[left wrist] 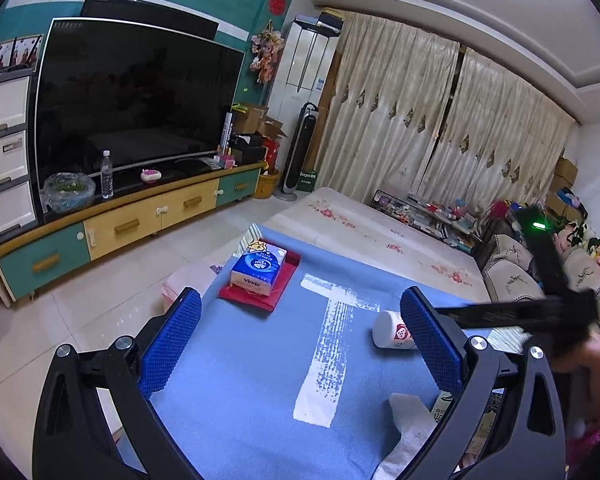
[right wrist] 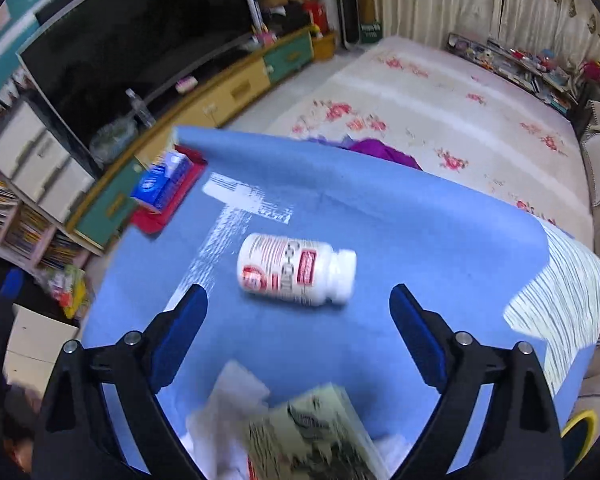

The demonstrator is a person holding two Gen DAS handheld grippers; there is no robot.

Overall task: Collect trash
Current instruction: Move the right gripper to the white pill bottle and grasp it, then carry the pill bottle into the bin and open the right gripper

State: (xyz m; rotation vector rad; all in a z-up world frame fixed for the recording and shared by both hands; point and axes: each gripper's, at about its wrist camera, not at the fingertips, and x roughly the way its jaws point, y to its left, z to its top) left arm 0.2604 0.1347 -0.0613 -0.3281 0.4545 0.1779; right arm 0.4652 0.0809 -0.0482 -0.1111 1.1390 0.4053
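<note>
Cabinet: a long low TV cabinet (left wrist: pixel 140 220) with yellow and teal drawer fronts runs along the far left wall; a large dark television (left wrist: pixel 136 96) stands on it, with a clear water bottle (left wrist: pixel 107 175) in front of the screen.

Tissue pack: a blue tissue pack (left wrist: pixel 258 267) lies on a red cloth (left wrist: pixel 274 292) near the far left corner of the table.

Table: a blue cloth-covered table (left wrist: pixel 240 380) fills the foreground of both views; a worn white T-shaped mark (left wrist: pixel 328 344) is painted near its middle.

Left gripper: the left gripper (left wrist: pixel 300 344) hangs over the table with its blue-padded fingers spread wide; nothing sits between them.

Pill bottle: a white pill bottle (right wrist: pixel 296 270) with a red-and-white label lies on its side on the blue cloth, just right of the T mark, its cap pointing right. In the right wrist view it lies just ahead of the fingertips and touches neither finger.

Crumpled tissue: white crumpled paper (left wrist: pixel 410 420) lies near the table's near edge, beside a printed carton (right wrist: pixel 316 436) that is blurred in the right wrist view.

Right gripper: the right gripper (right wrist: pixel 298 316) is spread apart above the table, holding nothing.

Mat: a pale floral mat (right wrist: pixel 440 108) covers the floor beyond the table.
</note>
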